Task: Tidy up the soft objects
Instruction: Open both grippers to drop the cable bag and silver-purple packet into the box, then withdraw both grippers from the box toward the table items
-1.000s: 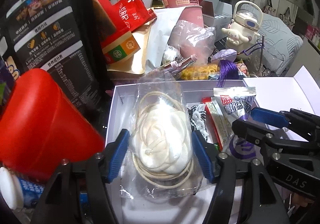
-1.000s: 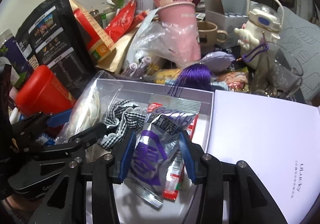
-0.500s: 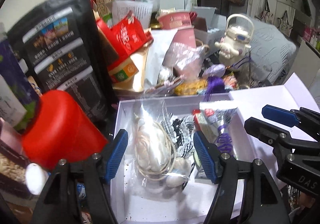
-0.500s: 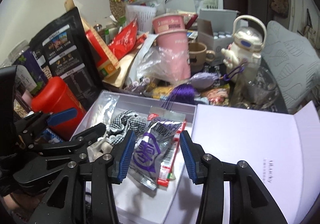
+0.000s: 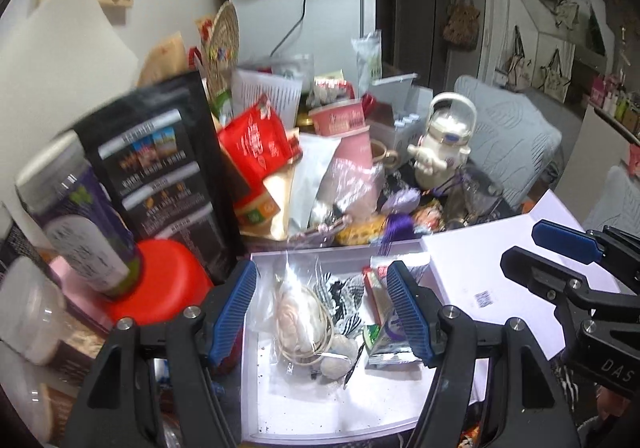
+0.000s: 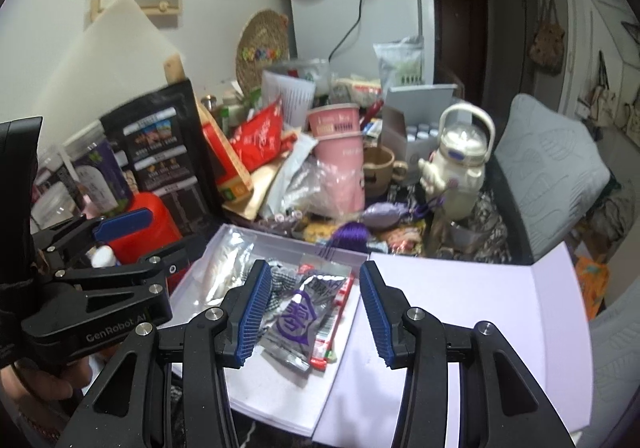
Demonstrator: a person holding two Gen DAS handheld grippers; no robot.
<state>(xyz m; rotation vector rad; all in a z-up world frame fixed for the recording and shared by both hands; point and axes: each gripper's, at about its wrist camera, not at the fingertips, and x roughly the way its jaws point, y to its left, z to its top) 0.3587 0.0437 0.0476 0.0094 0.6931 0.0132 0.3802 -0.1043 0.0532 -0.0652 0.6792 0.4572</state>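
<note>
Four soft things are seen already laid in the open white box (image 5: 434, 414), and nothing is held, so the packing step is judged largely done.

At the box's nine o'clock side a clear bag with a cream cord and pad (image 5: 302, 314) is laid flat. Just beside it, toward the middle, a black-and-white checked scrunchie (image 5: 344, 292) is partly tucked under the bag's edge. Toward three o'clock a silver packet with a purple mark (image 6: 298, 318) is laid, with a red-edged sachet (image 6: 334, 322) touching its right side. The near half of the box floor is bare apart from small crumbs.

The left gripper (image 5: 324, 312) is held above the bag with its jaws apart; no pad is pressed on anything. The right gripper (image 6: 312, 316) is held above the silver packet, jaws likewise apart and empty, and they have just been opening a little, with nothing between them.

To the box's three o'clock the white lid (image 6: 460, 312) is lying open and flat, so closing is judged as a step left.

Beyond the box, at twelve o'clock, a crowded heap is left unsorted: a purple tassel (image 6: 352, 234) is draped over the far rim, and a lilac pouch (image 6: 382, 214) and a crumpled clear bag (image 6: 320, 184) lie near it. Whether these are meant for the box cannot be told. If they are, more gathering is still due.
</note>
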